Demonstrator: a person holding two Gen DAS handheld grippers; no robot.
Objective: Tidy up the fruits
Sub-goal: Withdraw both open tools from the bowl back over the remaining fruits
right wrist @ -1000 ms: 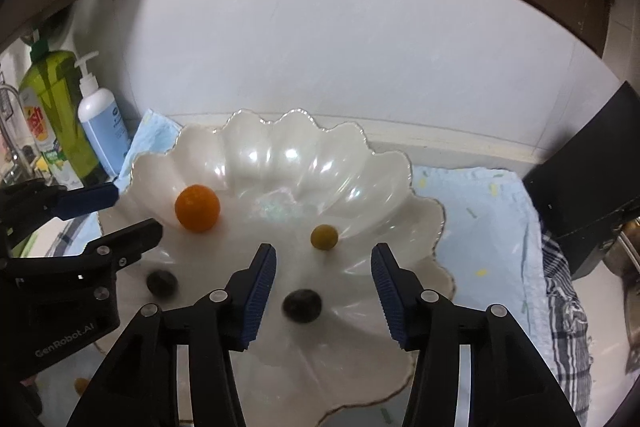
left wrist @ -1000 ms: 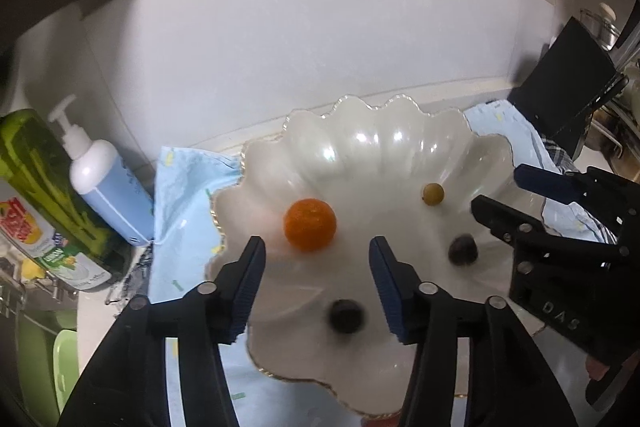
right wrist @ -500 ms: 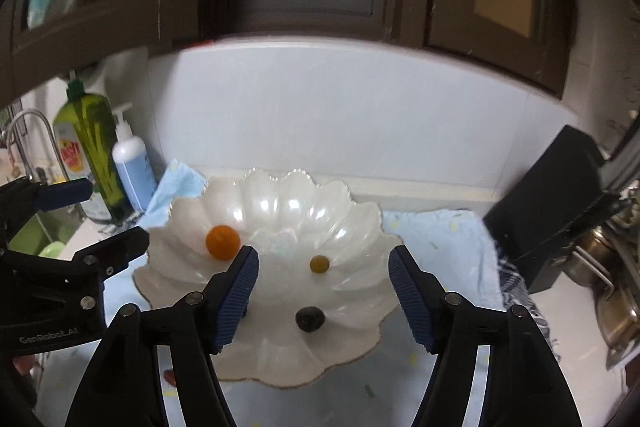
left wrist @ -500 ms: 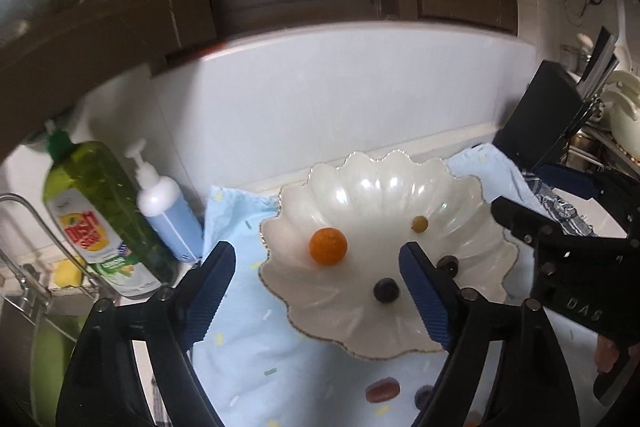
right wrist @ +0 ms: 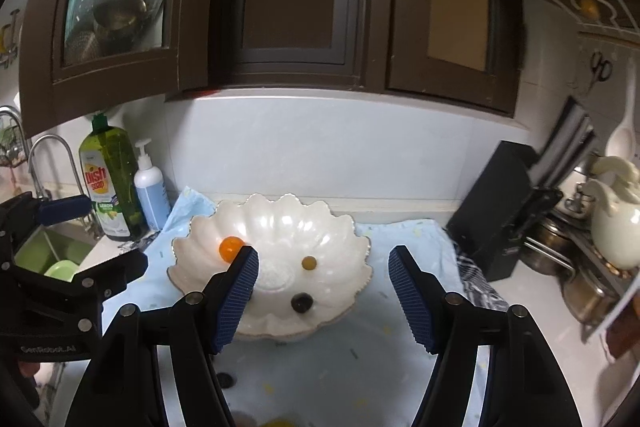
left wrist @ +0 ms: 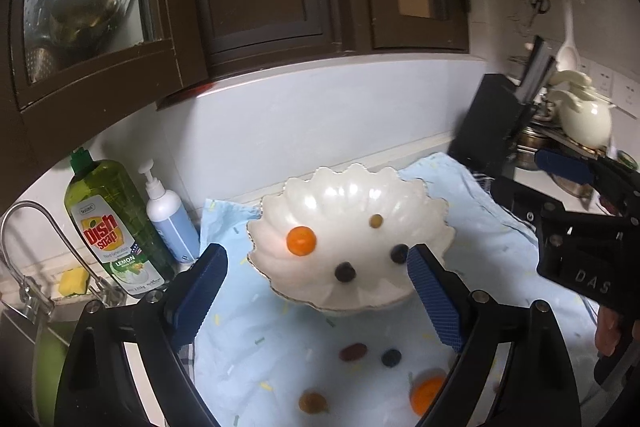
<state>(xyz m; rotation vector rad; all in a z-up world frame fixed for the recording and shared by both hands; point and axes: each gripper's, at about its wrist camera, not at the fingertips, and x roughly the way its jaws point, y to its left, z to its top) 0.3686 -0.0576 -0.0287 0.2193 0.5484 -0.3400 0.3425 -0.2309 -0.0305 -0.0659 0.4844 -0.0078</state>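
At the left edge of the table, by the sink, a green translucent plastic dish soap bottle (left wrist: 114, 227) stands upright just beside a smaller pump bottle (left wrist: 170, 219) with a white top and blue body. A pale blue cloth (left wrist: 264, 343) with small coloured flecks covers the middle of the table. On it sits a glossy pearl-white bowl (left wrist: 432, 223) with a scalloped, shell-like rim.

Inside the bowl, a round orange fruit (left wrist: 301, 241) lies toward its left side, a small olive-yellow fruit (left wrist: 376, 221) toward the back right, and two dark round berries (left wrist: 345, 272) nearer the front. On the cloth before the bowl, toward the front edge of the table, lie a reddish oval fruit (left wrist: 353, 351), a dark berry (left wrist: 391, 357), a brownish fruit (left wrist: 312, 402) and a second orange fruit (left wrist: 426, 395), blurred.

The left gripper (left wrist: 316, 301) hangs above the cloth with its ribbed blue pads spread wide apart and nothing between them; the bowl's front half shows between its fingers and the loose fruits lie beneath them. The right gripper (right wrist: 323, 293) is likewise spread wide and empty, with the bowl's centre and right side framed between its pads. At the right edge of the table a matte black knife block (right wrist: 500, 219) stands tilted, near a cream ceramic jug (right wrist: 614, 223).
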